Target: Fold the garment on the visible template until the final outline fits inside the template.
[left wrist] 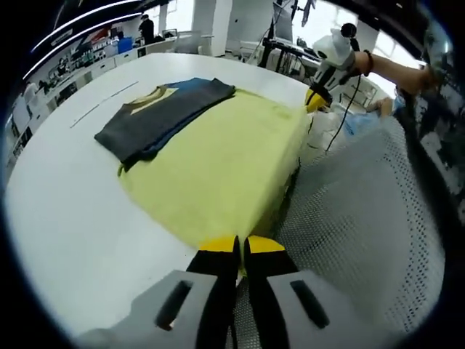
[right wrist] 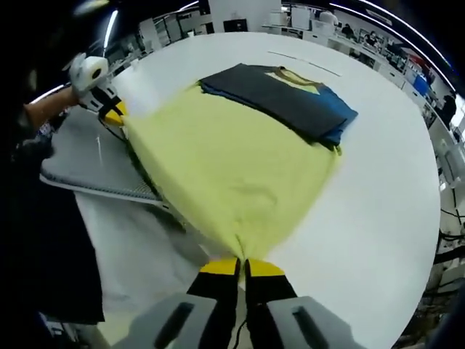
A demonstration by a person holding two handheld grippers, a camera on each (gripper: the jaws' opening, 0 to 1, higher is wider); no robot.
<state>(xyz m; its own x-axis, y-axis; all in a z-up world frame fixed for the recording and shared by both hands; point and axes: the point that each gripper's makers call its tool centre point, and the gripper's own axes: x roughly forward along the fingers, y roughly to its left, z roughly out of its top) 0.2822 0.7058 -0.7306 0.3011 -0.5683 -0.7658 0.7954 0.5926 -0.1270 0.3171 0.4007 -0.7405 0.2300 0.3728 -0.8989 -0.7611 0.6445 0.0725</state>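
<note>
Large white table point(left wrist: 65, 218), round-edged, under bright strip lights point(left wrist: 80, 22) overhead. Behind it, benches and shelving point(left wrist: 94, 54) crowded with equipment (too small to identify). Daylight from windows point(left wrist: 320, 18) beyond. More cluttered benches point(right wrist: 378, 47) opposite.

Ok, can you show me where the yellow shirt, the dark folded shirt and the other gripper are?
yellow shirt point(right wrist: 225, 167), right gripper view, middle of the spread cloth.
dark folded shirt point(left wrist: 160, 116), left gripper view, its grey top layer.
right gripper point(left wrist: 315, 101), left gripper view, between its yellow fingers.
</note>
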